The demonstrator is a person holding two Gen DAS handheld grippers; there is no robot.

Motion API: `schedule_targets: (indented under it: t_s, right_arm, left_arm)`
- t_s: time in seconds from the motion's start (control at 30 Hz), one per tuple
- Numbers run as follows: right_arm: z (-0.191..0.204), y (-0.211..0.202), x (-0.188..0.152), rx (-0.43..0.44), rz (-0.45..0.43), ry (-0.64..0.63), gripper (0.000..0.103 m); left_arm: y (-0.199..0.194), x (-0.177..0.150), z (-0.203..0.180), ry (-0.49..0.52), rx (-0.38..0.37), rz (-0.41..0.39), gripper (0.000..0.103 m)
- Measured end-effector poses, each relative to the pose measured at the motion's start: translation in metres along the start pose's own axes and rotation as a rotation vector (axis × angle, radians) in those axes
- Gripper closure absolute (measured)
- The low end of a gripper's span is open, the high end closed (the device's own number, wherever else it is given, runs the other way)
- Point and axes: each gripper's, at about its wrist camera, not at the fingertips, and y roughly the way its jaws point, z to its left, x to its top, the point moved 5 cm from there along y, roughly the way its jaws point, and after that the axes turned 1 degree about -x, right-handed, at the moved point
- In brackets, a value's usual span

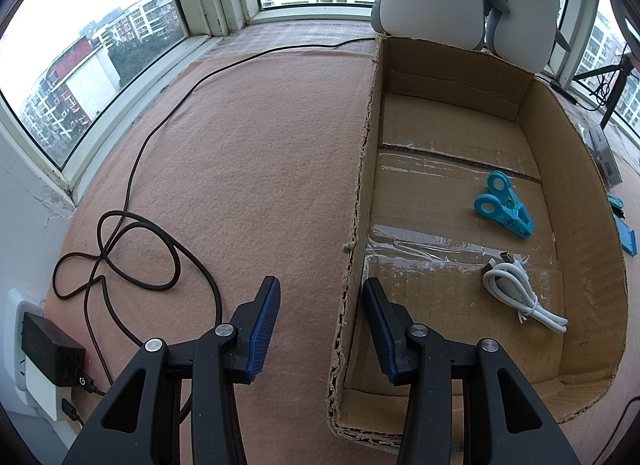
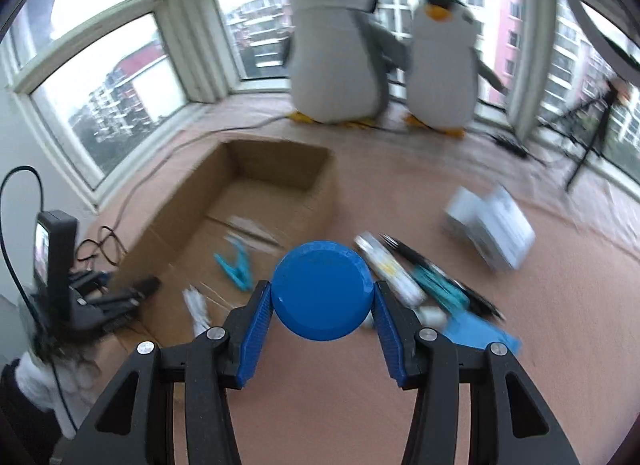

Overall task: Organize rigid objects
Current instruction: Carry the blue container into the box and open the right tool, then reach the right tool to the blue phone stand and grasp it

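A shallow cardboard box (image 1: 576, 201) lies on the pink felt; it holds a blue clothes clip (image 1: 505, 205) and a coiled white cable (image 1: 520, 297). My left gripper (image 1: 320, 301) is open and empty, straddling the box's left wall near the front corner. My right gripper (image 2: 320, 305) is shut on a round blue lid (image 2: 322, 289) and holds it above the felt, to the right of the box (image 2: 316, 201). The clip (image 2: 236, 265) and cable (image 2: 196, 305) show in the box there. The right wrist view is motion-blurred.
Beside the box lie a white tube (image 2: 392, 269), black and teal pens (image 2: 436, 285), a blue card (image 2: 480, 333) and a white carton (image 2: 492, 229). Two plush penguins (image 2: 340, 45) stand at the window. A black cord (image 1: 132, 193) loops left, by a charger (image 1: 48, 349).
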Motion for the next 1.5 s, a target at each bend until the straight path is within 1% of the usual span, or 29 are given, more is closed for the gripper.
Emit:
schedule_targets:
  t_s: [0.17,0.3,0.5,0.77,1.07,1.27,1.37,1.5]
  right_arm:
    - [0.037,0.026,0.023,0.001,0.006,-0.091,0.057]
    - [0.053,0.047,0.035,-0.011,0.021,-0.134,0.057]
    - [0.057,0.071,0.042,-0.044,0.047,-0.167,0.057]
    - [0.060,0.082,0.038,-0.063,0.069,-0.188,0.057]
    - [0.057,0.073,0.042,-0.039,0.048,-0.156,0.054]
    - [0.044,0.044,0.035,0.013,0.015,-0.114,0.054]
    - [0.023,0.025,0.020,0.025,0.004,-0.079,0.054]
    - [-0.025,0.003,-0.007,0.026,0.011,-0.005,0.054]
  left_arm:
    - [0.000,0.000,-0.002,-0.005,-0.002,0.000,0.056]
    - [0.000,0.000,-0.002,-0.006,-0.005,0.000,0.056]
    - [-0.001,0.000,-0.002,-0.013,-0.009,-0.001,0.056]
    - [-0.001,0.000,-0.003,-0.013,-0.009,-0.001,0.056]
    - [-0.001,-0.001,-0.001,-0.007,-0.006,-0.001,0.056]
    - [-0.001,-0.001,-0.001,-0.008,-0.007,-0.001,0.056]
    - [-0.001,-0.001,-0.001,-0.007,-0.006,-0.001,0.056]
    - [-0.001,-0.001,-0.001,-0.006,-0.006,-0.001,0.056]
